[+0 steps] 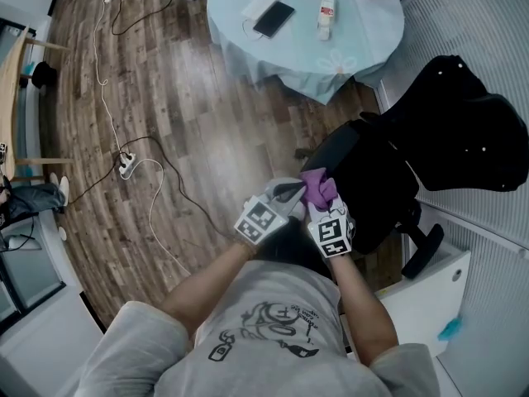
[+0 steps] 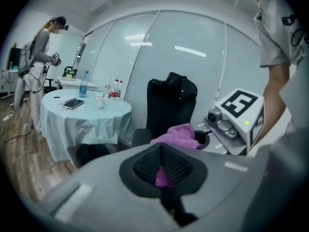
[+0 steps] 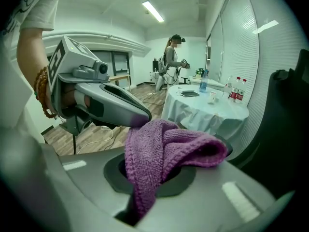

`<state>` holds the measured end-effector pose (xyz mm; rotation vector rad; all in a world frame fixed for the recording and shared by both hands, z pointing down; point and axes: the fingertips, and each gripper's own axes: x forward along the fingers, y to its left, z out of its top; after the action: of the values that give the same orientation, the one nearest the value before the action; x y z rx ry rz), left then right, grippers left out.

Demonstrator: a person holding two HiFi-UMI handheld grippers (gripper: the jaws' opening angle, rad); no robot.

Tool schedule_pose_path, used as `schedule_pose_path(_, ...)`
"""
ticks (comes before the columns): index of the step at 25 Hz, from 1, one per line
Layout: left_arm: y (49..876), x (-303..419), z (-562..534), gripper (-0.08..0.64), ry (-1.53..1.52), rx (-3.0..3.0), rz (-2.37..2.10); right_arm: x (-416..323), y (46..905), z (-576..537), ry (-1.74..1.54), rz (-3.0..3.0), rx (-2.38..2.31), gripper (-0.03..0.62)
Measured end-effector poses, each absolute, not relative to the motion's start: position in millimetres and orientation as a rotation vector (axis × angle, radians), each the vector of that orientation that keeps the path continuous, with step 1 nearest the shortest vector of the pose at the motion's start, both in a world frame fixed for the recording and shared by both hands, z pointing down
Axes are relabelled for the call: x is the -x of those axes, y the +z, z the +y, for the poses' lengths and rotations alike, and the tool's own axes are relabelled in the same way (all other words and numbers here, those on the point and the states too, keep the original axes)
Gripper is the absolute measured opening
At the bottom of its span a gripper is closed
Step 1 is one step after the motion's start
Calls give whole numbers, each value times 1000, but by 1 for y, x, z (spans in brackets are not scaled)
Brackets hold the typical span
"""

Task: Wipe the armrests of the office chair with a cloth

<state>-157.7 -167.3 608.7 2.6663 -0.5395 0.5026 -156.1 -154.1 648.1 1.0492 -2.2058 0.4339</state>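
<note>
A person [image 1: 273,337] in a grey printed T-shirt stands over a black office chair [image 1: 368,180], holding the two claws close together at chest height with a purple cloth [image 3: 164,149] caught between them. The right claw [image 3: 149,178] is closed on the cloth, which rises out of its jaws, folds over and droops to one side. The left claw [image 2: 163,170] meets it from the person's left. Its ribbed pads [image 2: 181,166] are pinched on a small fold of the same cloth, and the rest is bunched just beyond its tip. From above, the cloth sits between the two marker cubes, over the near edge of the chair's seat and held up in the air rather than laid on the chair. A black garment [image 1: 463,122] hangs over the chair's backrest, which stands against a wall of white blinds.

Behind the chair is a round counter [image 1: 306,56] under a pale blue cover, carrying a dark phone [image 1: 274,18] lying flat, a small carton and several bottles [image 2: 116,88]. Cables [image 1: 153,193] trail across the wooden floor [image 1: 207,122] to a white power strip [image 1: 126,165]. Farther back in the room a second person [image 3: 171,57], in a cap and carrying a backpack, stands beside the counter with hands raised.
</note>
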Motion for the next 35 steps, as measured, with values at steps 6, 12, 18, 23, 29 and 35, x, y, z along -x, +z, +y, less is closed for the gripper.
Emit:
schedule_pose_path(6, 629, 158, -165, 2, 557, -2630, -532, 152, 683, -154, 457, -2143, -994, 29)
schedule_pose_path(12, 636, 163, -165, 2, 566, -2604, -539, 149, 697, -154, 499, -2175, -980, 29)
schedule_pose_path(18, 636, 164, -169, 2, 561, -2590, -548, 148, 696, -154, 491, -2170, -946, 29)
schedule_pose_path(23, 635, 163, -174, 2, 559, -2592, -549, 141, 698, -165, 485, -2171, -937, 29)
schedule_pose_path(29, 638, 162, -174, 2, 572, -2587, -547, 119, 702, -190, 474, -2145, -944, 29)
schedule_pose_path(35, 643, 163, -173, 2, 581, -2574, -546, 88, 707, -224, 451, -2129, -961, 29)
